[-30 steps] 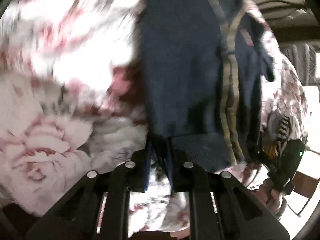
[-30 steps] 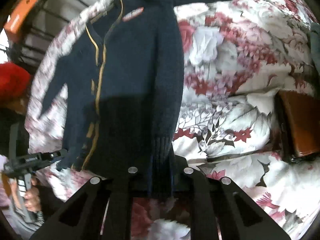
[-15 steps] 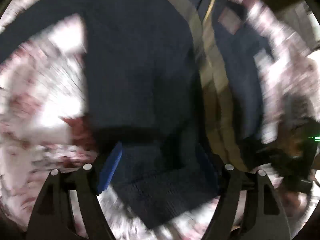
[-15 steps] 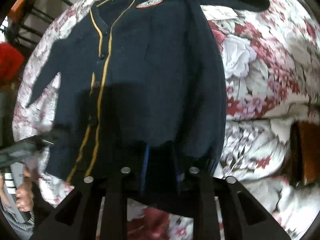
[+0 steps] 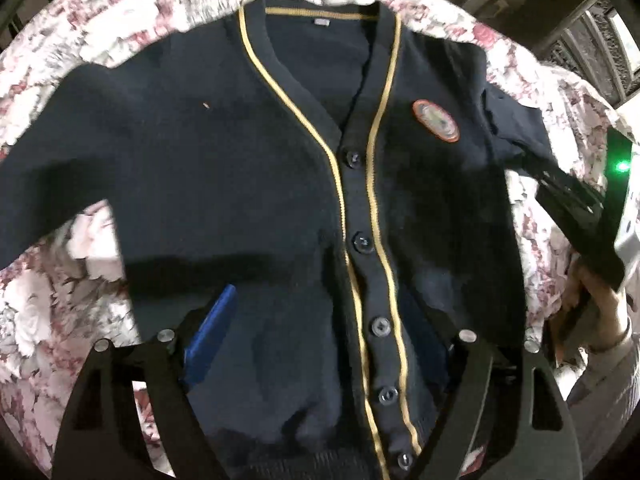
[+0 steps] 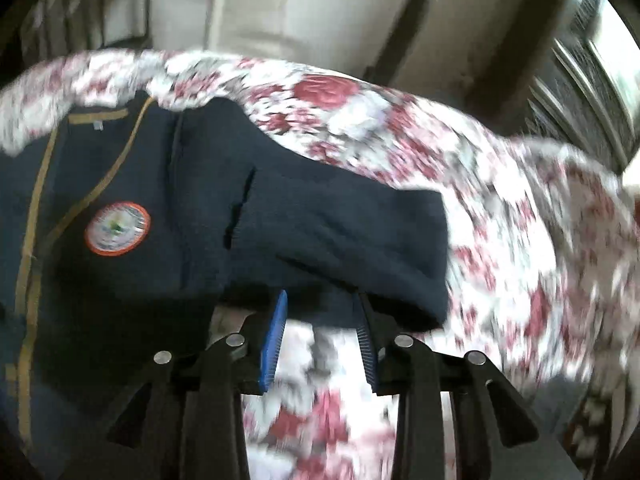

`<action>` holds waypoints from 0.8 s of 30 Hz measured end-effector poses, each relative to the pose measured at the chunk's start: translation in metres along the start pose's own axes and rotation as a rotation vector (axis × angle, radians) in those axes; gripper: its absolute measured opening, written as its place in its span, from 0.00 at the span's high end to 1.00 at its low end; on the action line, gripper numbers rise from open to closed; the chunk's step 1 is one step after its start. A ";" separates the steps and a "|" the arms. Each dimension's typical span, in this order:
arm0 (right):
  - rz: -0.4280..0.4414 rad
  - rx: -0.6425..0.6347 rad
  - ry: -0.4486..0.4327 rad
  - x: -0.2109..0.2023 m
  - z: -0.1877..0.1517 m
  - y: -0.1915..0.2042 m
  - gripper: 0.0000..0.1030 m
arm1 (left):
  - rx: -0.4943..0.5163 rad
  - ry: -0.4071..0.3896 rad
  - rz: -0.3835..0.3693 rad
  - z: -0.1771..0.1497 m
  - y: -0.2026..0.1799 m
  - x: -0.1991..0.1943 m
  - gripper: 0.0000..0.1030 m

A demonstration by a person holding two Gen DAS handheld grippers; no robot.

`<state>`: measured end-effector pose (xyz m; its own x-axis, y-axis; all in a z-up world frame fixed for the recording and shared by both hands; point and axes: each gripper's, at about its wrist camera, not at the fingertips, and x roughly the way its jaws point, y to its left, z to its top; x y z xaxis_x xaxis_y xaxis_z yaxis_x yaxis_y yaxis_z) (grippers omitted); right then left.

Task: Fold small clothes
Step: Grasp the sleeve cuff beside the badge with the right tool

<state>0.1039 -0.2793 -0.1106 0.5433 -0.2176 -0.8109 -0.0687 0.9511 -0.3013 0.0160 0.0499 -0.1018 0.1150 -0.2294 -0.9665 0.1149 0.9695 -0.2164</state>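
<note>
Floral bedspread (image 5: 36, 320) under navy cardigan (image 5: 240, 160), buttoned, flat. Left gripper (image 5: 320, 340) spread wide, empty. Right gripper (image 6: 320, 332) parted, empty, at sleeve (image 6: 340, 232). Risk: knit slipping, sleeve bunching on pickup.

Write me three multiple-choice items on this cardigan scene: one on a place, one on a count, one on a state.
1. Where on the navy knitted cardigan with yellow trim sits the round orange-rimmed badge?
A. sleeve cuff
B. chest, beside the button band
C. back of collar

2. How many dark round buttons show in the left wrist view?
A. two
B. five
C. nine

3. How do the left tongs stand?
A. wide open
B. shut on a sleeve
C. shut on the collar

Key: B, the badge lies beside the yellow-edged band; B, five run down the band; A, the jaws stand far apart over the hem.
</note>
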 end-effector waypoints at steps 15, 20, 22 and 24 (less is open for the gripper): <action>0.188 0.175 -0.029 0.020 0.014 -0.031 0.70 | -0.053 0.078 0.032 0.031 0.015 0.033 0.17; 0.070 0.046 -0.047 0.031 0.006 -0.001 0.67 | -0.052 0.076 0.035 0.032 0.009 0.033 0.15; 0.083 0.098 -0.045 0.032 0.009 -0.007 1.00 | -0.059 0.078 0.036 0.034 0.008 0.033 0.14; 0.101 0.204 -0.058 0.027 0.014 -0.028 1.00 | -0.058 0.075 0.041 0.038 0.007 0.031 0.14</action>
<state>0.1320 -0.3085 -0.1174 0.5901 -0.1120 -0.7995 0.0422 0.9933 -0.1080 0.0580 0.0461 -0.1280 0.0442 -0.1841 -0.9819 0.0544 0.9818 -0.1817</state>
